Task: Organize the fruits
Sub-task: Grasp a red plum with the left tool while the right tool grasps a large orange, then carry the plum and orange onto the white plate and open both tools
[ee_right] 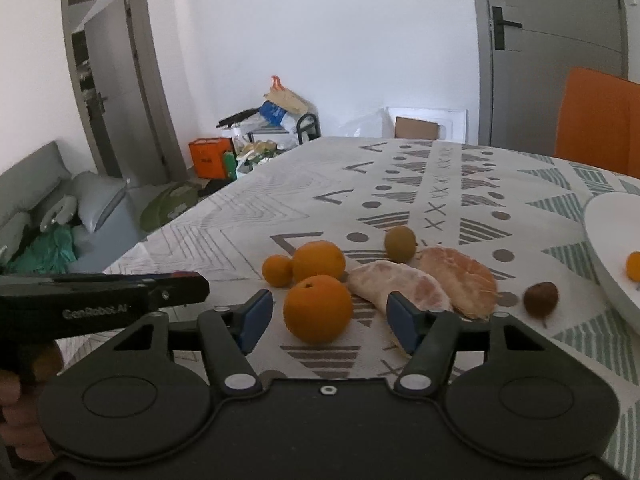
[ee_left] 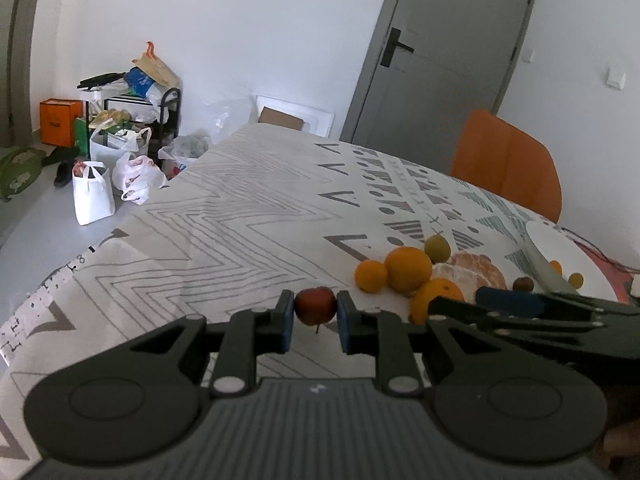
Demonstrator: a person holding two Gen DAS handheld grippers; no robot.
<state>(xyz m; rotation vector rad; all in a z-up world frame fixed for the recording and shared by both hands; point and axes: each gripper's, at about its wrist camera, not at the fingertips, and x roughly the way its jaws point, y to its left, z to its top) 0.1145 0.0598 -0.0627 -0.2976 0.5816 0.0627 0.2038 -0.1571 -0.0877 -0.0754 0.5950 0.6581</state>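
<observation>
My left gripper [ee_left: 316, 314] is shut on a small dark red fruit [ee_left: 315, 306], held above the patterned tablecloth. My right gripper [ee_right: 330, 318] is open, its blue pads on either side of an orange [ee_right: 318, 308] that rests on the cloth. Behind it lie a bigger orange [ee_right: 319, 260], a small orange [ee_right: 277, 271], a green round fruit [ee_right: 400, 243], two peeled pomelo pieces [ee_right: 400, 284] and a brown fruit [ee_right: 541, 298]. A white plate [ee_right: 608, 248] at the right holds a small orange fruit [ee_right: 633, 266]. The right gripper also shows in the left wrist view [ee_left: 520, 304].
An orange chair [ee_left: 508, 164] stands at the table's far right side. Bags and a loaded rack [ee_left: 128, 120] crowd the floor by the far wall. A grey door [ee_left: 436, 52] is shut behind the table. A sofa [ee_right: 60, 216] is at the left.
</observation>
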